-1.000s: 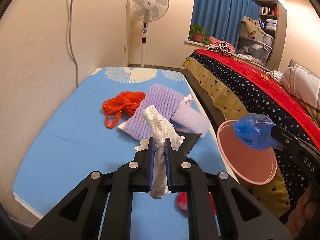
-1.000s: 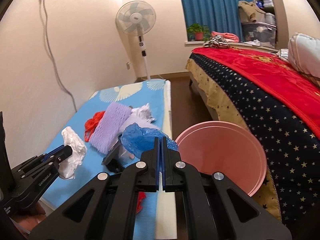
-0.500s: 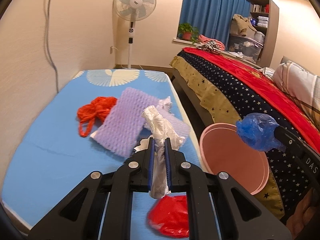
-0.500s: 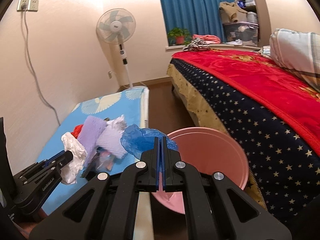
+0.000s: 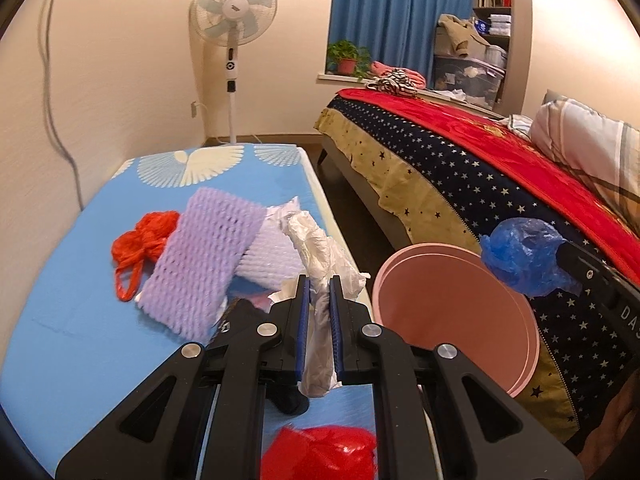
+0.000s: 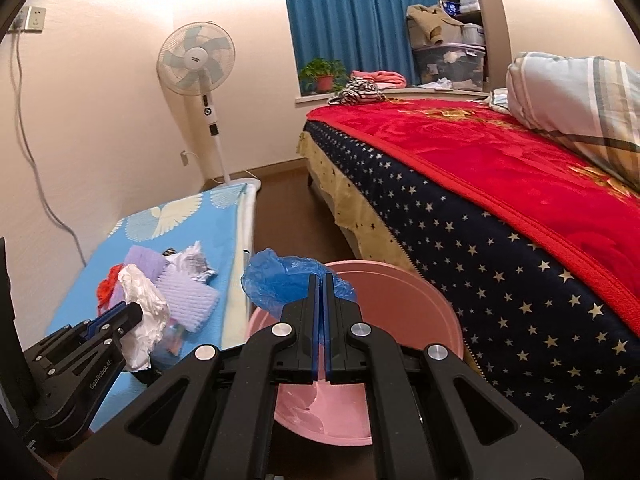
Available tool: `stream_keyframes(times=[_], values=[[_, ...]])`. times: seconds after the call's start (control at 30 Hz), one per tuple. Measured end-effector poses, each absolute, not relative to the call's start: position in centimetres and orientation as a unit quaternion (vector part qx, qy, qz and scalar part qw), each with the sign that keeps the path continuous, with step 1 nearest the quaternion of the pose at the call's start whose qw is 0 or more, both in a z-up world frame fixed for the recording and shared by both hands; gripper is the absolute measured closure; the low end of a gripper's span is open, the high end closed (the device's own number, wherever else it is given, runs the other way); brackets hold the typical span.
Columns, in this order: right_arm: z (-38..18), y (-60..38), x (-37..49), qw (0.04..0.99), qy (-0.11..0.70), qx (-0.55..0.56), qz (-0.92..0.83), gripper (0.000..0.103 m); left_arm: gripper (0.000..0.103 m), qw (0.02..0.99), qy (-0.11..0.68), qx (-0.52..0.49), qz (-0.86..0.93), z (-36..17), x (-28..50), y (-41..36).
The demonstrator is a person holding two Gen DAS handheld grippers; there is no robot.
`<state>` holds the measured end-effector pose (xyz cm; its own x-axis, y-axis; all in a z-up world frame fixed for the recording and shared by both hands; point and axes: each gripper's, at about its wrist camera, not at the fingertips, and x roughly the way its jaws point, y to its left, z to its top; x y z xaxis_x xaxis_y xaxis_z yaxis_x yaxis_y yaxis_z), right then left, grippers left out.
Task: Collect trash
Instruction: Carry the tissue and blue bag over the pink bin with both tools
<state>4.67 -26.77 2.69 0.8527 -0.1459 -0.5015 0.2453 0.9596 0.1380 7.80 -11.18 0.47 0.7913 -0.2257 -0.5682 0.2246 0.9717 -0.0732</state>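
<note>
Blue bench (image 5: 80, 280) at left, bed (image 6: 500, 208) at right, fan (image 5: 232, 12) upper left. Left gripper (image 5: 319, 292) pinches white bag (image 5: 316, 248); right gripper (image 6: 321, 292) pinches blue bag (image 6: 280, 280), now over pink bin (image 6: 420, 300) at centre.

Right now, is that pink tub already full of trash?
No, it looks nearly empty. The right wrist view looks into the pink tub and shows bare pink floor; the blue bag is above it, pinched in the right gripper.
</note>
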Motion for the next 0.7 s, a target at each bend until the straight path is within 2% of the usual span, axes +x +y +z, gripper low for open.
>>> stream_keyframes(times=[0.7], values=[[1.5, -29.6, 5.1, 0.945, 0.261, 0.101, -0.171, 0.102, 0.093, 0.937, 0.3, 0.013, -0.177, -0.3, 8.9, -15.2]])
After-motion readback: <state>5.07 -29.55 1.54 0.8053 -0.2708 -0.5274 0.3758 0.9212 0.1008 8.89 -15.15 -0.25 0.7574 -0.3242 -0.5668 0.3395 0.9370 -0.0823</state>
